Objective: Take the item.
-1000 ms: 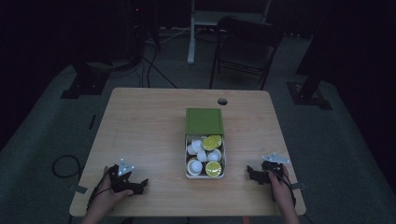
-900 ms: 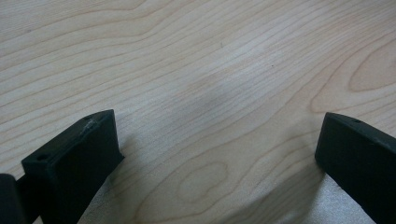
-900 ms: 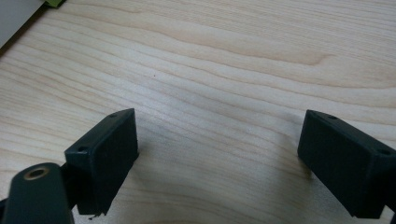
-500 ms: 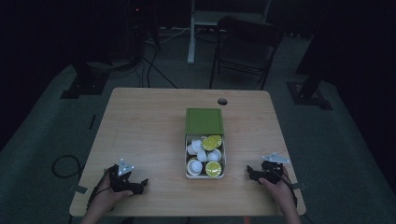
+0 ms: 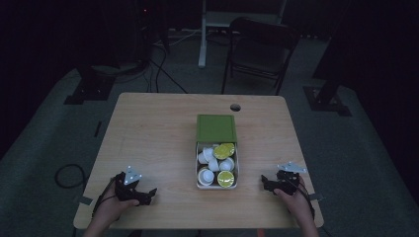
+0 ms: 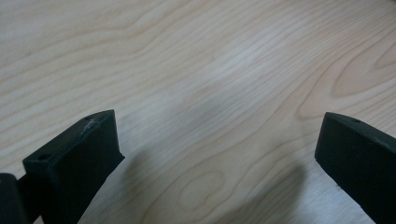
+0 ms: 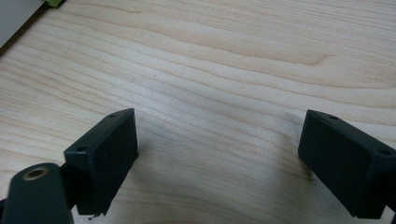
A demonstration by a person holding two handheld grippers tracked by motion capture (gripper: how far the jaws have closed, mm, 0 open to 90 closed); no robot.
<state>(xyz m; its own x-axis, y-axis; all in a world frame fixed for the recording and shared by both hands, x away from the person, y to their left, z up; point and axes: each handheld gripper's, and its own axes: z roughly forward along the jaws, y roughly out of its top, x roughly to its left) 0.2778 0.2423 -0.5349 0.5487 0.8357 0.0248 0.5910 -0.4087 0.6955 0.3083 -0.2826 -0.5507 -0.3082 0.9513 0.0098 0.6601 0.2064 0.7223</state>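
A white box (image 5: 198, 173) sits mid-table, holding several small white cups and yellow-lidded pods (image 5: 225, 178). Its green lid (image 5: 216, 128) lies flat just beyond it. My left gripper (image 5: 148, 193) rests near the table's front left edge, jaws wide apart over bare wood (image 6: 210, 154), nothing between them. My right gripper (image 5: 264, 182) lies at the front right, pointing toward the box, also open and empty (image 7: 219, 154). In the right gripper view a corner of the white box (image 7: 16, 16) and a bit of the green lid (image 7: 55, 3) show at the upper left.
The wooden table (image 5: 148, 138) has a round cable hole (image 5: 235, 107) near its far edge. A dark folding chair (image 5: 259, 52) stands behind the table, and a black cable (image 5: 66, 175) coils on the floor at the left.
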